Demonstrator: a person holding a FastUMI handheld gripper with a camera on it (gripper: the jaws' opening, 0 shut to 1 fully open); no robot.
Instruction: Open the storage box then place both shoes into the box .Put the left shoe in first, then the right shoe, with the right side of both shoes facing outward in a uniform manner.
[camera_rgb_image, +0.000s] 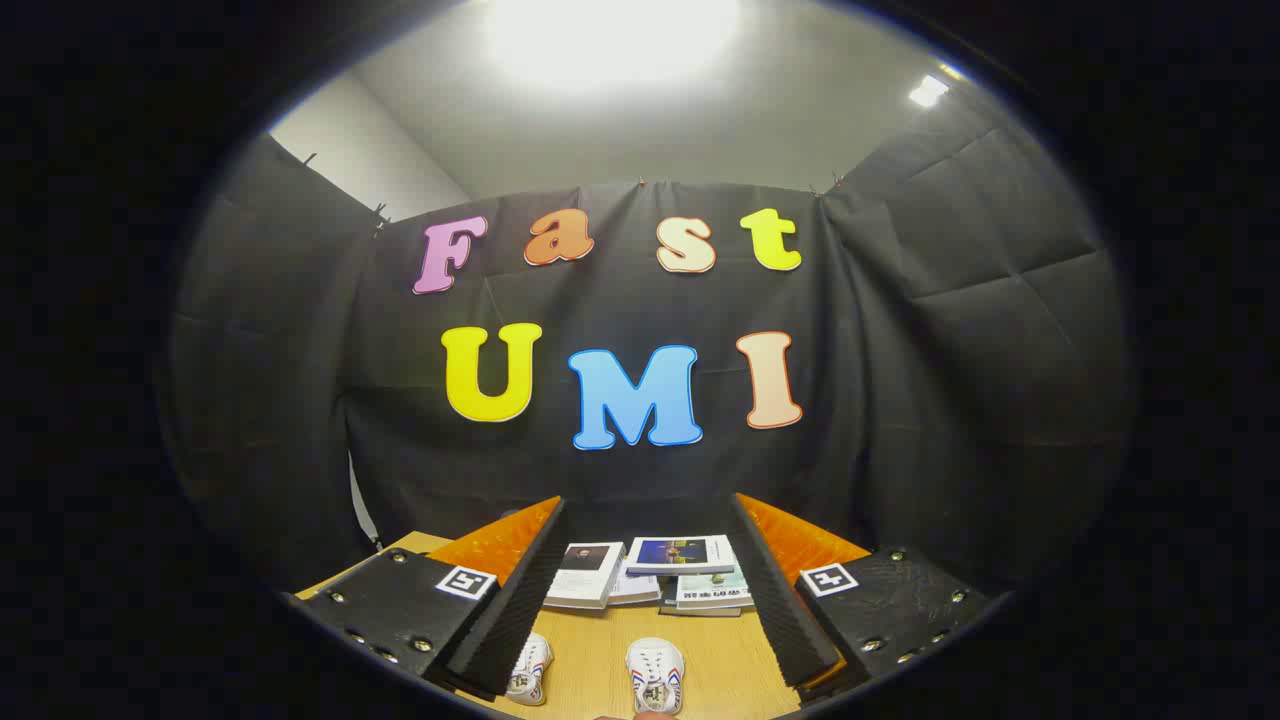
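- The gripper (640, 590) hangs above the wooden table (720, 660) with its fingers spread wide, holding nothing
- Two small white shoes lie between the fingers, low and close: one shoe (528, 668) just beside the left finger, partly hidden by it, the other shoe (656, 675) near the middle, toes pointing ahead
- I cannot tell which is the left shoe
- They look light, with soft uppers that would give under pressure and firmer soles; a hold across the heel or the collar seems safest, as the laces could slip
- Beyond the shoes lie a few books (650, 570), stacked loosely
- The storage box cannot be made out from here
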